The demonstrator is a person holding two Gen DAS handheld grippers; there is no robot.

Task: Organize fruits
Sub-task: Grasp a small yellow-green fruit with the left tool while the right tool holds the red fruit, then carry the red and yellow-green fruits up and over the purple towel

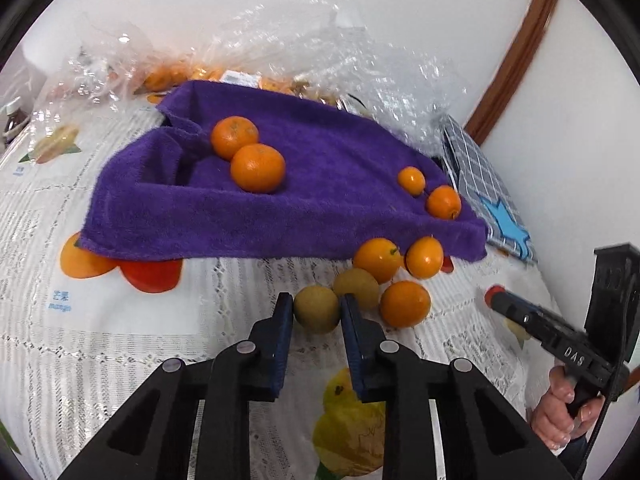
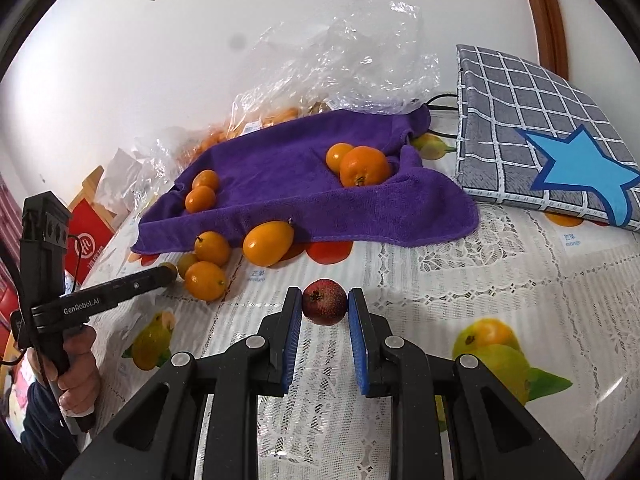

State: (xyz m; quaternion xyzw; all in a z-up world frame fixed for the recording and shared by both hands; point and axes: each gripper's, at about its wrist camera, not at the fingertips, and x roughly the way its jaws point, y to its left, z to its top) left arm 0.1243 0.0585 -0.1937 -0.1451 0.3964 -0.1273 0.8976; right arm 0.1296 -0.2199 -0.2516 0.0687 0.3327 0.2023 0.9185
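A purple towel (image 1: 304,200) lies on the table with two mandarins (image 1: 258,168) and two kumquats (image 1: 443,202) on it. Loose orange fruits (image 1: 405,304) and a second tan fruit (image 1: 356,285) lie at its near edge. My left gripper (image 1: 316,310) is shut on a tan round fruit (image 1: 317,309). My right gripper (image 2: 324,305) is shut on a small dark red fruit (image 2: 324,301) just above the tablecloth. The towel (image 2: 304,196) and loose kumquats (image 2: 268,242) also show in the right wrist view, left of and beyond the gripper.
A lace tablecloth with fruit prints (image 2: 500,280) covers the table. Clear plastic bags (image 1: 304,52) with more oranges lie behind the towel by the wall. A grey checked cushion with a blue star (image 2: 536,136) lies at the right. A red box (image 2: 86,240) stands at the left.
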